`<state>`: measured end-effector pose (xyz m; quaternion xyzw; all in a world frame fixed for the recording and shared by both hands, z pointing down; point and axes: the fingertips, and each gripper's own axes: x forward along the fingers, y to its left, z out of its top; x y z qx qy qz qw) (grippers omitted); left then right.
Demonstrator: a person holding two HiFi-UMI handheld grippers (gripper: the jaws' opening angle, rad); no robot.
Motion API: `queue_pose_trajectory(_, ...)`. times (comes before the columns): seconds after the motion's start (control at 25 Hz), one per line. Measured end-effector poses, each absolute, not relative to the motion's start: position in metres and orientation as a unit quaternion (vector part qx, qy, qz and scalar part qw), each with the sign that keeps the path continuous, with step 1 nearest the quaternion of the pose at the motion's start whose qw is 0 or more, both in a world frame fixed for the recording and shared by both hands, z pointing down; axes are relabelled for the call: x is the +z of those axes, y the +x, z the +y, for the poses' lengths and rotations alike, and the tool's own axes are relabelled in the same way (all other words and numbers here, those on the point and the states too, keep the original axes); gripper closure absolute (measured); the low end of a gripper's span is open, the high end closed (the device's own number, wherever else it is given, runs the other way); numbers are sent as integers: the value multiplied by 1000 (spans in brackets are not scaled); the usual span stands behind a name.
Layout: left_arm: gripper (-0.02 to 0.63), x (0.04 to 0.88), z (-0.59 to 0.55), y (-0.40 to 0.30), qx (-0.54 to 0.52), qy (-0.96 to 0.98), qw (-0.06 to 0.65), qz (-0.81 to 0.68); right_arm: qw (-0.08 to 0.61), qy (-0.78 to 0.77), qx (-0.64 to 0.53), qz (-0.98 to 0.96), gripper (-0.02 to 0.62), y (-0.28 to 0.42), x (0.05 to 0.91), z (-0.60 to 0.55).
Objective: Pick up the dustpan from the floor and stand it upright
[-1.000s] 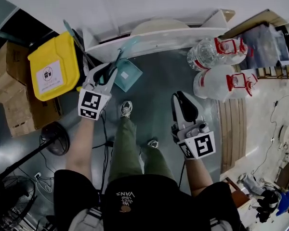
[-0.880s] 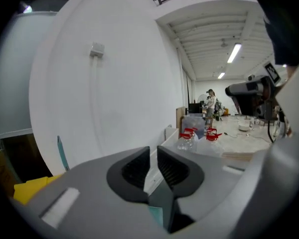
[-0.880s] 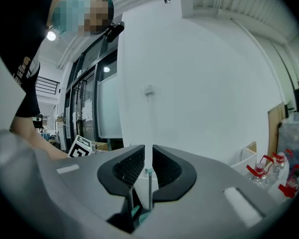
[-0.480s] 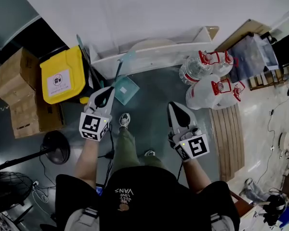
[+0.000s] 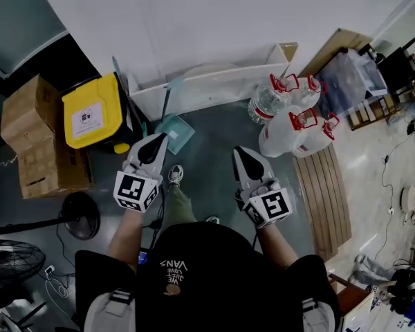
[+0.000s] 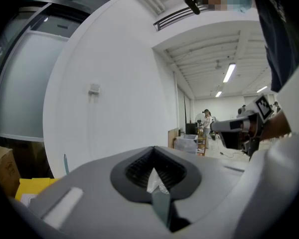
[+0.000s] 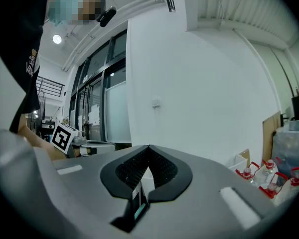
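Head view — both forearms reach forward, left gripper [image 5: 154, 144] and right gripper [image 5: 243, 156] held level, jaws together, empty; the teal dustpan [image 5: 176, 131] stands by the white shelf [image 5: 214, 88], just beyond the left one. Left gripper view: jaws closed. Right gripper view: likewise closed

The person wears a black short-sleeved T-shirt [image 5: 207, 268] that fills the head view toward 6 o'clock, with small white and orange print [image 5: 171, 265] below the collar. Light grey shoulder straps [image 5: 117, 306] show at 7 and 5 o'clock. Olive-green trousers [image 5: 174, 209] end in a grey-and-white sneaker [image 5: 174, 175] near centre. The left gripper [image 5: 158, 138] and right gripper [image 5: 238, 151] are pale grey shells with black teardrop insets. Each carries a black-and-white marker cube [image 5: 131, 191].
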<state>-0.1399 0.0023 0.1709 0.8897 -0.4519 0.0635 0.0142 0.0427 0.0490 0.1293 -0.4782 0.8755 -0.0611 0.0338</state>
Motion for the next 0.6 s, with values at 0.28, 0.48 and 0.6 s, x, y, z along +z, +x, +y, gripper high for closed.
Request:
queue_pose_trajectory(0.28,554,162,50,-111,44,901,21,-431,29,-485,-66,872,594,56,136,95)
queue_pose_trajectory(0.48,554,157,75,-97,48,909,16,-414,18,-494,-76,866,594,71,149,122)
queue_pose_trajectory(0.6,554,156,89,-94,48,910,15,-411,2,-495,-83,865,594,76,159,136)
